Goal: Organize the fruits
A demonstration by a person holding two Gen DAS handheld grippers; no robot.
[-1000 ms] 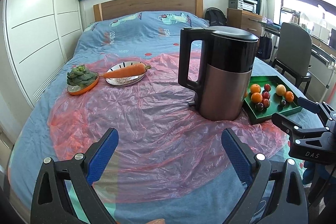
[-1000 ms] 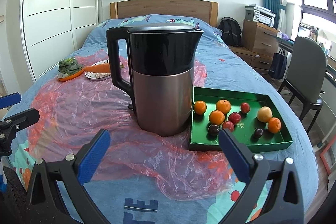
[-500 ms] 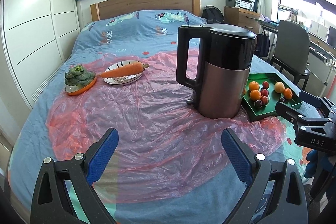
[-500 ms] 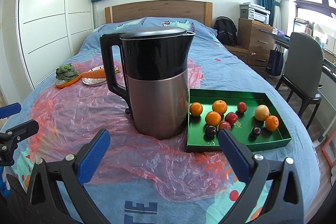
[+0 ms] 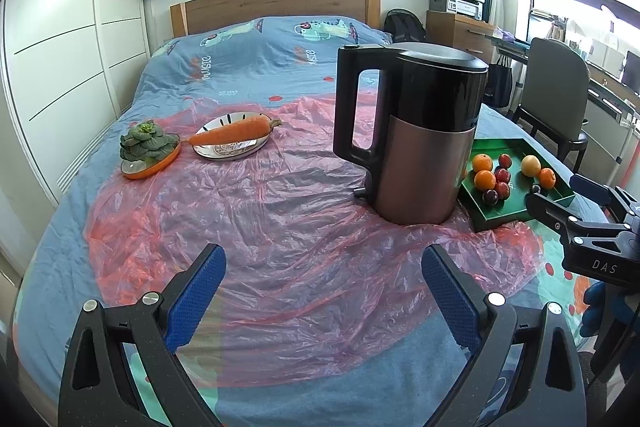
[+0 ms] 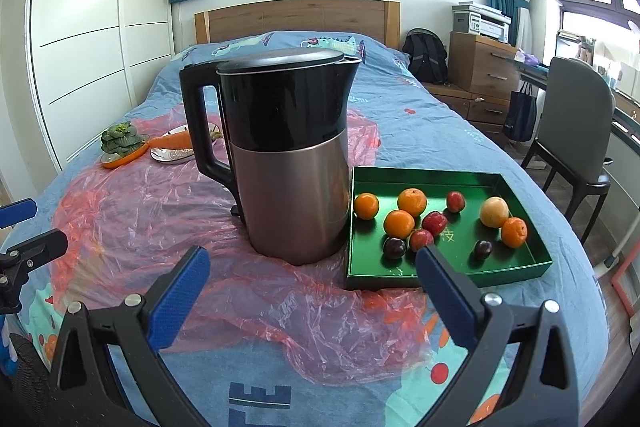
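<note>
Right wrist view: your right tool is spread wide, holding nothing, low over the bed short of the green tray. Left tool likewise spread and empty. Fruits lie loose in the tray beside the electric kettle: mandarins, red plums, dark plums, one peach. Expect them light, round, quick to roll; plum skin looks slick, and they probably bruise. Take each across its widest middle, gently.

left gripper and right gripper: black frames, silver screws, blue textured jaws; white "das" marking.
</note>
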